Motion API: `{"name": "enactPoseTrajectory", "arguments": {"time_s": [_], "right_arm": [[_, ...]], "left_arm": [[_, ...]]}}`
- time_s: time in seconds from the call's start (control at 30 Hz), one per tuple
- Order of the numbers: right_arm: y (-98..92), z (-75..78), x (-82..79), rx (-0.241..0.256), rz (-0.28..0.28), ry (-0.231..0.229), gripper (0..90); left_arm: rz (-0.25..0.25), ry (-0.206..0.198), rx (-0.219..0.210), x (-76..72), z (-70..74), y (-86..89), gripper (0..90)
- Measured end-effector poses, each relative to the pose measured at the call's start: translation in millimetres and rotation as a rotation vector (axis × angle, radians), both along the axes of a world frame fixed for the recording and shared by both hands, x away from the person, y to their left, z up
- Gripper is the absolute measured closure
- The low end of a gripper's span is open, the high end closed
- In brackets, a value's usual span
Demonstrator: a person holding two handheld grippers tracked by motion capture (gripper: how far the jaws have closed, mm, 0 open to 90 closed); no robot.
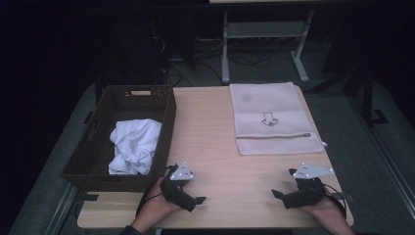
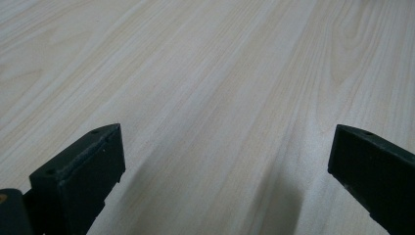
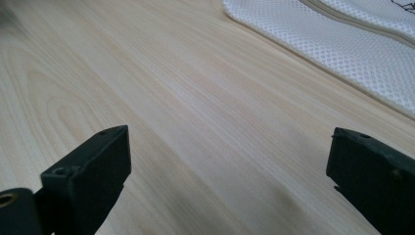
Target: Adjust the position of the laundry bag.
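Pale wooden table (image 1: 220, 147): left gripper (image 1: 195, 200) and right gripper (image 1: 277, 195) low, jaws wide, empty. White mesh zip bag (image 1: 269, 120) ahead of right; dark wicker basket (image 1: 98, 161) with white crumpled cloth (image 1: 133, 144) beside left.

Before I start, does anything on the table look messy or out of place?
Only the white cloth: it lies crumpled in the brown basket, not folded. The mesh zip bag lies flat and square on the table.
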State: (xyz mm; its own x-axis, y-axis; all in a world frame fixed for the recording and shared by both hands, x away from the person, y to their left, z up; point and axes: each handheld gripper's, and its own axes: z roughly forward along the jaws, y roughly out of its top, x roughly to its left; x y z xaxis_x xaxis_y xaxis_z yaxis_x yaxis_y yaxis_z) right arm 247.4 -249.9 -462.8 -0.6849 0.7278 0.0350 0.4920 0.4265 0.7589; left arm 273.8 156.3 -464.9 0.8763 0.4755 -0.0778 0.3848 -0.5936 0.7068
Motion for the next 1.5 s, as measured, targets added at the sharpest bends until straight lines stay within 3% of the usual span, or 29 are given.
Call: {"name": "enactPoseTrajectory", "arguments": {"time_s": [0.43,1.23,1.5], "right_arm": [[-2.4,-0.6,7.5,0.013,0.01,0.018,1.9],[-4.8,11.2,30.3,0.033,-0.034,-0.027,1.3],[-8.6,17.0,37.1,0.064,-0.049,-0.038,1.3]], "left_arm": [[0.005,0.007,0.006,1.7,-1.5,-1.6,0.0],[0.001,0.006,0.003,2.3,-2.2,-0.3,0.0],[0.009,0.007,0.003,2.4,-2.0,-0.4,0.0]]}}
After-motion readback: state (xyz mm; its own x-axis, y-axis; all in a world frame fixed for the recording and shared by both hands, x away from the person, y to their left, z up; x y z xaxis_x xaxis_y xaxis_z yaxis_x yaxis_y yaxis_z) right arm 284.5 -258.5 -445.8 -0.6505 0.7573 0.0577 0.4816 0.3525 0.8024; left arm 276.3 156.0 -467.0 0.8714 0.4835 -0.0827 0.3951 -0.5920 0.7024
